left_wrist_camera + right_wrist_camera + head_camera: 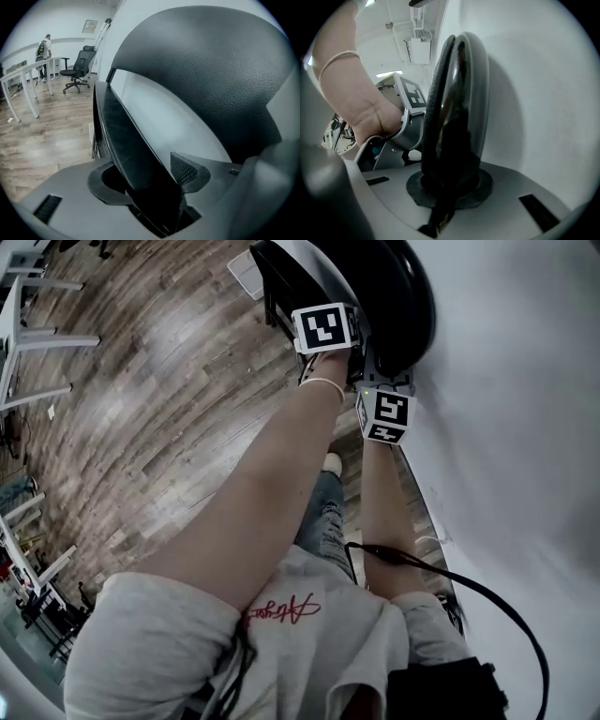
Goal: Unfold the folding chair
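Observation:
The black folding chair [394, 296] leans folded against the white wall [525, 427]. My left gripper [305, 310] points down at its near edge. In the left gripper view the jaws stand wide around the thin black seat panel [126, 145]. The meshed right pad [185, 171] sits just beside the panel, and the padded backrest [211, 70] arches above. My right gripper [384, 381] is close by on the wall side. In its own view the right gripper [445, 190] is shut on the chair's dark rim [450, 93], which runs up from the jaws.
Wooden floor [159, 399] spreads to the left of the chair. White table legs [28, 334] stand at the far left. Farther back are an office chair [79, 65], white tables [28, 79] and a person [44, 51]. My left hand [361, 103] shows beside the rim.

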